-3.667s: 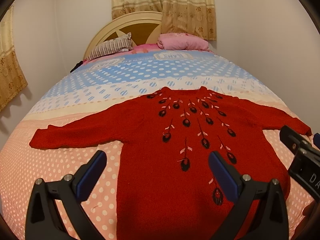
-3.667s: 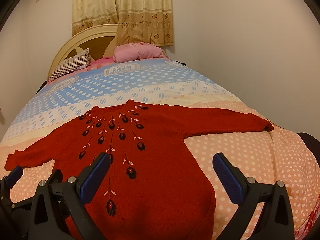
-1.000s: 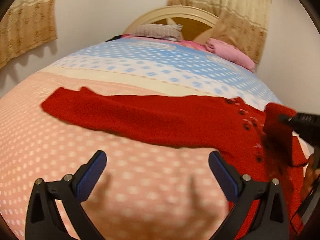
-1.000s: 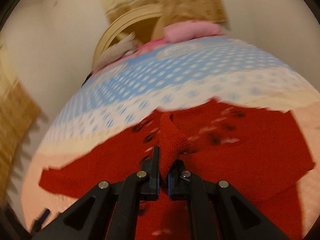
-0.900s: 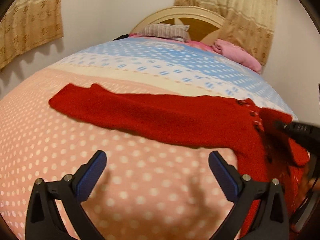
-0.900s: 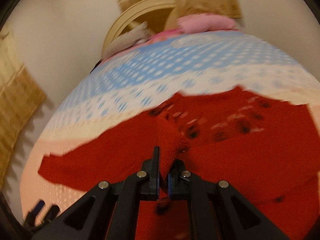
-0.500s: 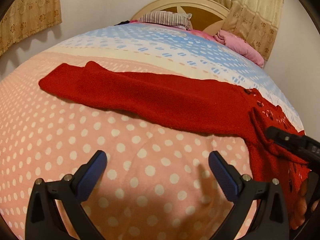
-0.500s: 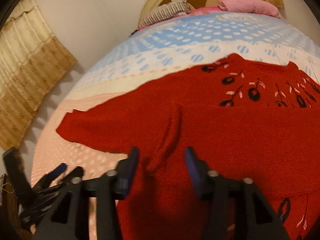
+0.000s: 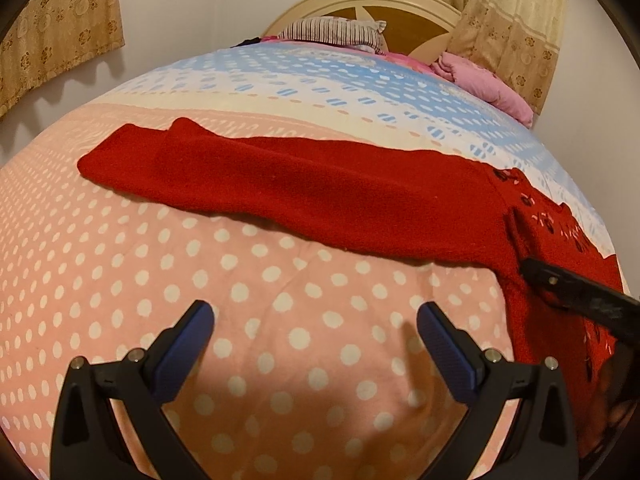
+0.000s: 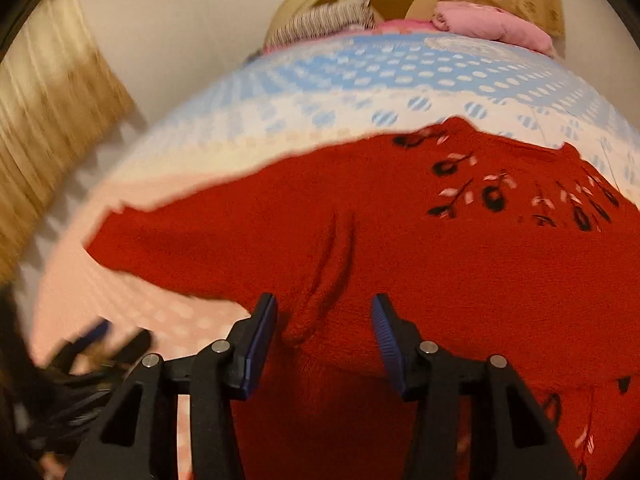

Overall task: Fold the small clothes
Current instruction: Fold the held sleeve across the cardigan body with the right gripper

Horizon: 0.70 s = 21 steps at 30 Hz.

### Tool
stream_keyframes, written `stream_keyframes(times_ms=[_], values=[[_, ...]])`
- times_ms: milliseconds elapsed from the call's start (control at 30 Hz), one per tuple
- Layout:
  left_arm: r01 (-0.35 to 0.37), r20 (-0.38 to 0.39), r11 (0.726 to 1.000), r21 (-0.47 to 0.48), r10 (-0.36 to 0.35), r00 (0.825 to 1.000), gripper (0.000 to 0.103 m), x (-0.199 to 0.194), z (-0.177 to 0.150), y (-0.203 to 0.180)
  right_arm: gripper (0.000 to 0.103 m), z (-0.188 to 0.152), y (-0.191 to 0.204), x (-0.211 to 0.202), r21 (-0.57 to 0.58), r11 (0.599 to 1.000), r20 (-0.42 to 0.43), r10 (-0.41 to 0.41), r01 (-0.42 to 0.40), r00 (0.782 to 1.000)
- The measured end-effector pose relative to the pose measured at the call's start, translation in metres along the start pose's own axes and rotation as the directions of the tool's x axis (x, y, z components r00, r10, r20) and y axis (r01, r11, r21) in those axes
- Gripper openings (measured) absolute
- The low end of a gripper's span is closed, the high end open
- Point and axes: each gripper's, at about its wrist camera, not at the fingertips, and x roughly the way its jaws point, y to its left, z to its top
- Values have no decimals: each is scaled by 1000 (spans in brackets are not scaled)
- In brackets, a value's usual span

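Note:
A small red knit sweater (image 10: 460, 264) with black and pink embroidery lies on the bed. Its right sleeve lies folded across its chest, the cuff end (image 10: 316, 312) just in front of my right gripper (image 10: 324, 332), which is open and empty over it. In the left wrist view the sweater's left sleeve (image 9: 288, 184) stretches out flat to the left. My left gripper (image 9: 314, 344) is open and empty over the bedsheet, short of that sleeve. The right gripper (image 9: 580, 296) shows at the right edge of the left wrist view.
The bed has a pink polka-dot sheet (image 9: 120, 280) turning cream and blue farther back. A striped pillow (image 9: 332, 34) and a pink pillow (image 9: 480, 80) lie by the round headboard (image 9: 376, 0). Curtains (image 9: 60, 28) hang on the walls.
My right gripper carried the right sleeve across the sweater's chest, opened and let it go. My left gripper swung left and came closer to the outstretched left sleeve.

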Motion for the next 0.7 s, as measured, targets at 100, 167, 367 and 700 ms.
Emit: stream_keyframes(times_ms=[100, 167, 367, 700], values=[[-1, -3, 1000, 2, 1, 1000, 103, 1, 0, 0, 13, 2, 3, 4, -36, 998, 7, -46, 46, 999], [-6, -6, 1000, 8, 6, 1000, 103, 2, 0, -1, 11, 6, -1, 0, 0, 999, 6, -38, 38, 999], [5, -4, 1000, 2, -5, 1000, 103, 2, 0, 1, 11, 15, 22, -17, -20, 1000, 72, -4, 6, 997], [-10, -14, 1000, 21, 10, 1000, 103, 4, 0, -2, 34, 4, 34, 10, -22, 998, 30, 58, -57, 998]])
